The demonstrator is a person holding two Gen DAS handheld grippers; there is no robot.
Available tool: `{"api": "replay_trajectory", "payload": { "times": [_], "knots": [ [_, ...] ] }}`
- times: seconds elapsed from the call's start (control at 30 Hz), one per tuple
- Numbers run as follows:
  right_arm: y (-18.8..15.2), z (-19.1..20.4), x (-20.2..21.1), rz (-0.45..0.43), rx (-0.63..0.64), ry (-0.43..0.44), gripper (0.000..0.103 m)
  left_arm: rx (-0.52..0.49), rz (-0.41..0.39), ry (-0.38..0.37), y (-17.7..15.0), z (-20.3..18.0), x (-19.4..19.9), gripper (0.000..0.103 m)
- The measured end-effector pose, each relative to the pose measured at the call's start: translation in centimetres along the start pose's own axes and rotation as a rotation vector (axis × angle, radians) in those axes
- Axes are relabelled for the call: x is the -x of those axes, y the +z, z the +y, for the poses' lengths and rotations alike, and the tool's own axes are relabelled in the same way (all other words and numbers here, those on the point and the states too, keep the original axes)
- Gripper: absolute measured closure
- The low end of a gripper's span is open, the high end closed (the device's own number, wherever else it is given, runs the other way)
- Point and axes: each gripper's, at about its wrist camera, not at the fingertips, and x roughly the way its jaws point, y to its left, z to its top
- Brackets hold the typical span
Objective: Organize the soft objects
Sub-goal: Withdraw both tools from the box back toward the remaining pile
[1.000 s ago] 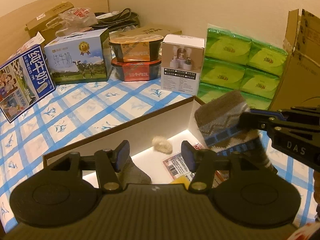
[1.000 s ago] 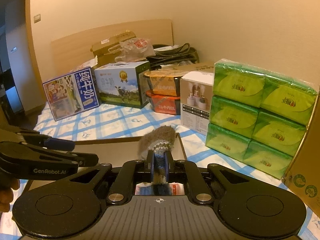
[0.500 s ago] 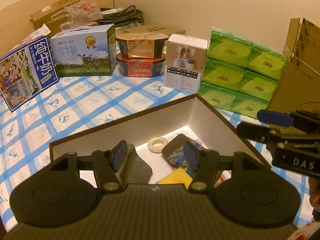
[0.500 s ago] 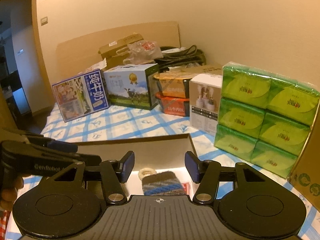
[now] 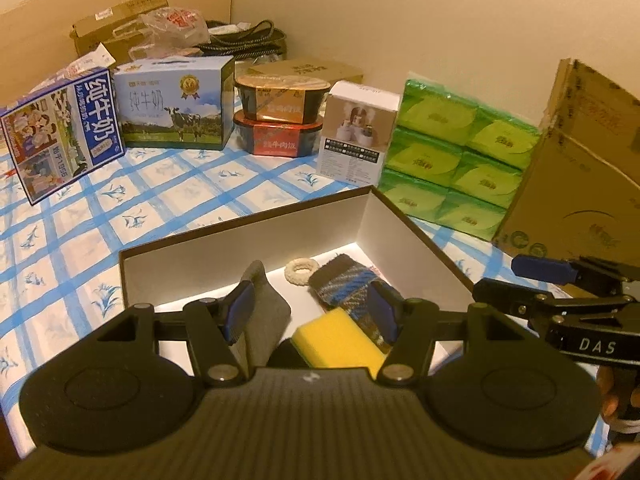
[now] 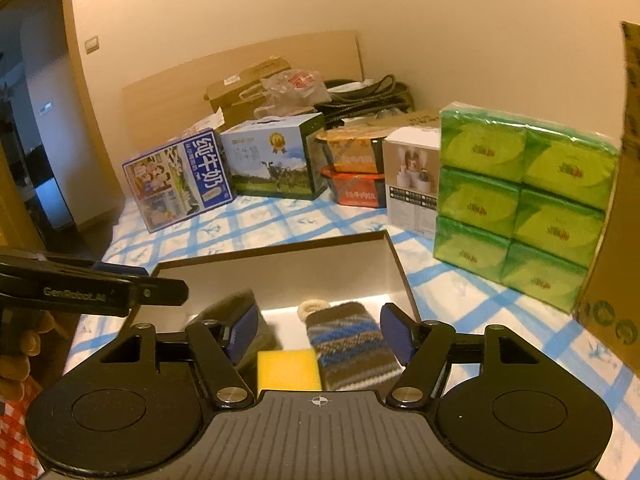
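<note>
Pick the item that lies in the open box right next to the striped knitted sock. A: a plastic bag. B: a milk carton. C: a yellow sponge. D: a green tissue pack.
C: the yellow sponge lies inside the box beside the striped sock; the tissue packs, cartons and bag are outside it.

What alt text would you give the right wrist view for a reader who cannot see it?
The open right gripper hovers empty above a shallow box that holds a striped knitted sock, a yellow sponge, a grey sock and a cream ring. The left gripper reaches in from the left. Milk cartons and green tissue packs line the checked cloth behind.
</note>
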Motion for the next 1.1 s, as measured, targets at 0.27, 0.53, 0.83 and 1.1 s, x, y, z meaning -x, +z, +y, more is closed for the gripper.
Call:
{"api": "replay_trajectory", "payload": {
  "times": [0.27,0.53,0.83,1.1],
  "knots": [
    [-2.1,0.7,5.7,-0.021,-0.059,0.002,0.026,0.004,-0.025,0.008,-3.8,-0.7,6.2,0.043],
    [-5.9,1.6,12.6,-0.041,-0.108,-0.037,0.022,0.039,-0.017,0.021,-9.7,-0.3,12.3,0.043],
    [-11.4,2.2,19.0,-0.017,-0.192,-0.068,0.021,0.08,0.006,0.021,-15.3,-0.1,17.4,0.043],
    [-14.8,3.4,22.2,0.008,-0.218,-0.064,0.021,0.091,0.026,0.012,-18.5,-0.8,19.9,0.043]
  ]
}}
